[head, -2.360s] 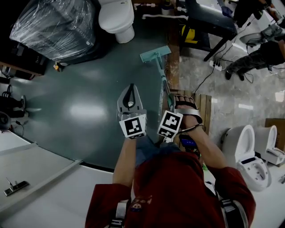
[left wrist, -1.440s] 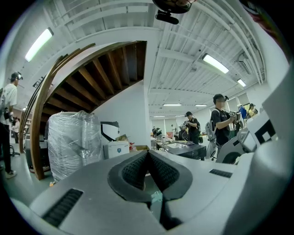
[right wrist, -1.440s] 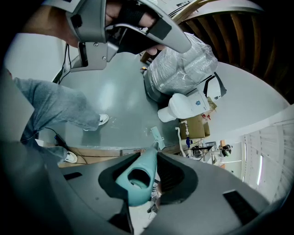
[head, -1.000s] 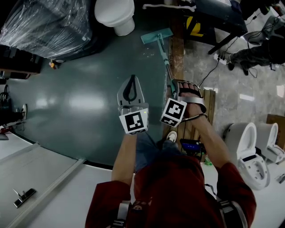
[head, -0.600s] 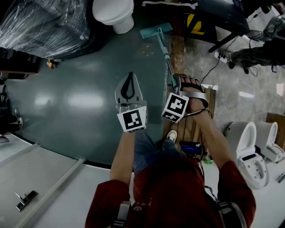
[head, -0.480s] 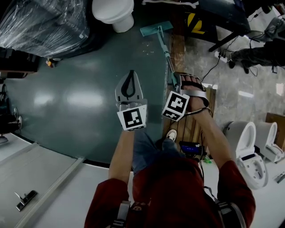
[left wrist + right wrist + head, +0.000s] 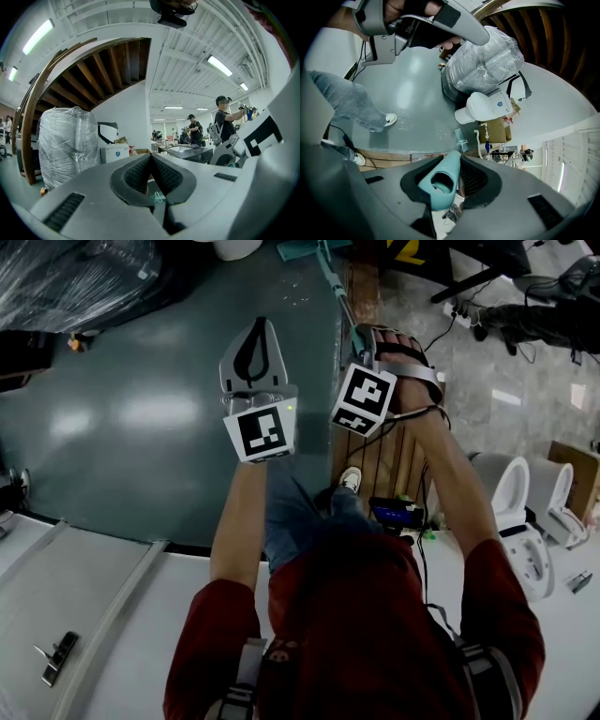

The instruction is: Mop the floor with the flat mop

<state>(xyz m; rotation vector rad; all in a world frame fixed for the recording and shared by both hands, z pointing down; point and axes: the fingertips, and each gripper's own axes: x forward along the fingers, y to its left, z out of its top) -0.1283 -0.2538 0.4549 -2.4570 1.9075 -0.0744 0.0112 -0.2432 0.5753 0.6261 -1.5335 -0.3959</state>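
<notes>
The teal flat mop has its head (image 7: 298,248) flat on the dark green floor (image 7: 141,418) at the head view's top edge, and its pole (image 7: 336,292) slants back to my right gripper (image 7: 363,334). That gripper is shut on the teal mop handle (image 7: 443,180), whose open end sticks out between the pads; the mop head (image 7: 461,137) shows small on the floor beyond. My left gripper (image 7: 256,322) hangs beside it on the left, over the floor, shut with nothing in it. In the left gripper view its pads (image 7: 151,157) meet and it faces across the room.
A white toilet (image 7: 487,105) and a plastic-wrapped pallet (image 7: 487,56) stand beyond the mop head. Wooden boards (image 7: 389,460) lie under my right arm, next to my shoe (image 7: 349,479). Two more toilets (image 7: 525,521) stand at the right. A white panel (image 7: 84,615) borders the floor at lower left.
Both grippers have moved forward and now sit higher in the head view. The mop head has slid away along the floor to the top edge. The grips are unchanged.
</notes>
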